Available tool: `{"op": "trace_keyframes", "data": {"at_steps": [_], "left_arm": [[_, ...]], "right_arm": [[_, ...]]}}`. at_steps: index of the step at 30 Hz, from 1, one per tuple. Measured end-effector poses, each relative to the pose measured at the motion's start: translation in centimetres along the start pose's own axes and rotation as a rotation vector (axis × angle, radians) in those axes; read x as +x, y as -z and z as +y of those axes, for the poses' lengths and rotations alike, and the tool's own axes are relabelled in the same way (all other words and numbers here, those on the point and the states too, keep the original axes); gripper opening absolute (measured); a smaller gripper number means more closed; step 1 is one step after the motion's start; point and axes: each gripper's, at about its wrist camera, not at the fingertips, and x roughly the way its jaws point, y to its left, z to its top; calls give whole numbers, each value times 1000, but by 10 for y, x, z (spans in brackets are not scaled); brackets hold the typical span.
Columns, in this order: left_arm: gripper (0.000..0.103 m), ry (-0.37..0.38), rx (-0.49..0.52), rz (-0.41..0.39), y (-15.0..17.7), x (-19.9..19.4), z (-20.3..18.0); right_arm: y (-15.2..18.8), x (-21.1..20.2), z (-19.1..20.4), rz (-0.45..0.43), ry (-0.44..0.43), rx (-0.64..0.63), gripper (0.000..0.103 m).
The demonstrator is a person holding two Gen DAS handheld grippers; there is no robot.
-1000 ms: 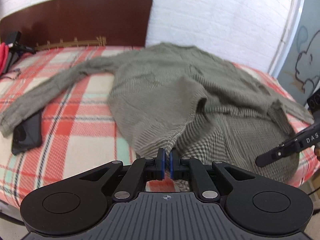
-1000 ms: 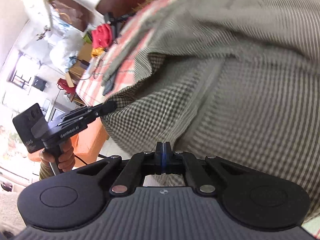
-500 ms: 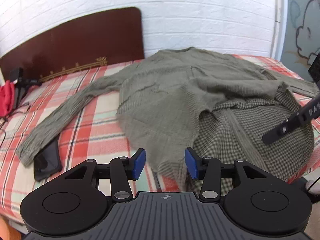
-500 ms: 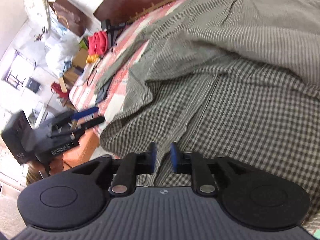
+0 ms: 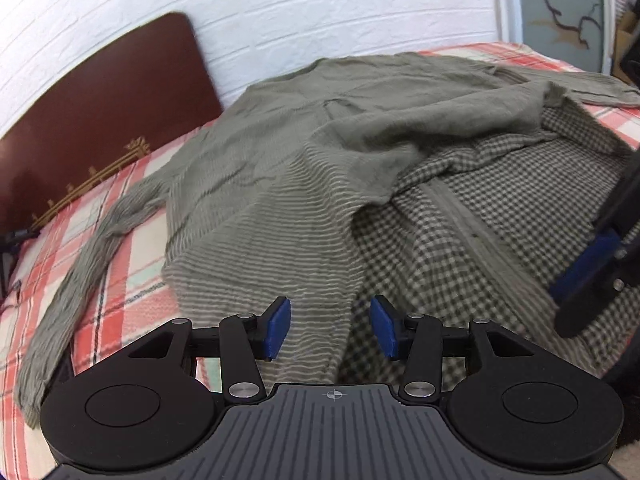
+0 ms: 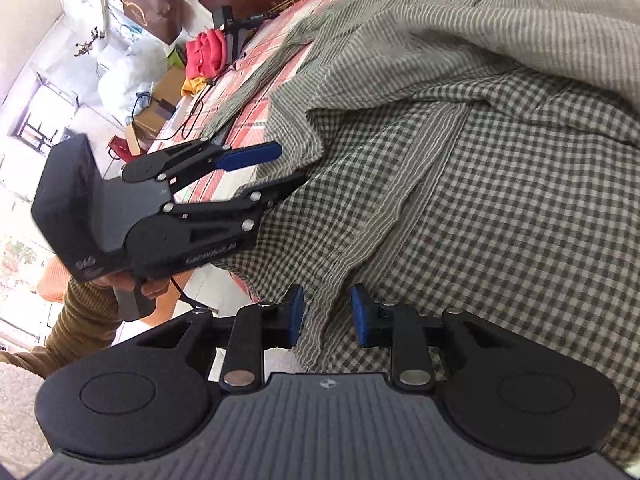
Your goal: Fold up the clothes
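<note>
A grey-green shirt [image 5: 320, 152] lies spread on the plaid bed, one front panel folded back so its checked inner side [image 5: 500, 216] shows. One sleeve [image 5: 80, 280] stretches left. My left gripper [image 5: 330, 330] is open, its jaws on either side of the panel's lower edge, holding nothing. My right gripper [image 6: 326, 316] is open over the checked hem [image 6: 320, 320], with a fold of cloth between the jaws but not pinched. The left gripper also shows in the right wrist view [image 6: 280, 168], open. The right gripper's fingers [image 5: 588, 276] show at the right edge of the left wrist view.
A plaid red and white bedsheet [image 5: 132, 264] covers the bed. A dark wooden headboard [image 5: 100, 112] stands against a white brick wall. Beyond the bed's far side are red clothes [image 6: 206, 52], bags and boxes on the floor.
Both grippers were shut on the shirt's lower edge a second ago. They have opened and let go, and the cloth has dropped onto the bed.
</note>
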Motion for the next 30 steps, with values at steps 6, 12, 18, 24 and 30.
{"op": "trace_keyframes", "data": {"at_steps": [6, 12, 18, 24, 30], "left_arm": [[0, -94, -47, -4, 3, 2, 10], [0, -246, -286, -93, 17, -50, 42], [4, -286, -397, 30, 44, -34, 53], [49, -289, -348, 49, 52, -32, 50], [52, -248, -160, -50, 32, -47, 23]], "right_arm": [[1, 2, -2, 1, -10, 1, 1], [3, -5, -3, 10, -11, -6, 0], [4, 4, -10, 50, -20, 6, 1], [5, -21, -18, -7, 11, 27, 16], [-4, -62, -35, -194, 207, 31, 31]]}}
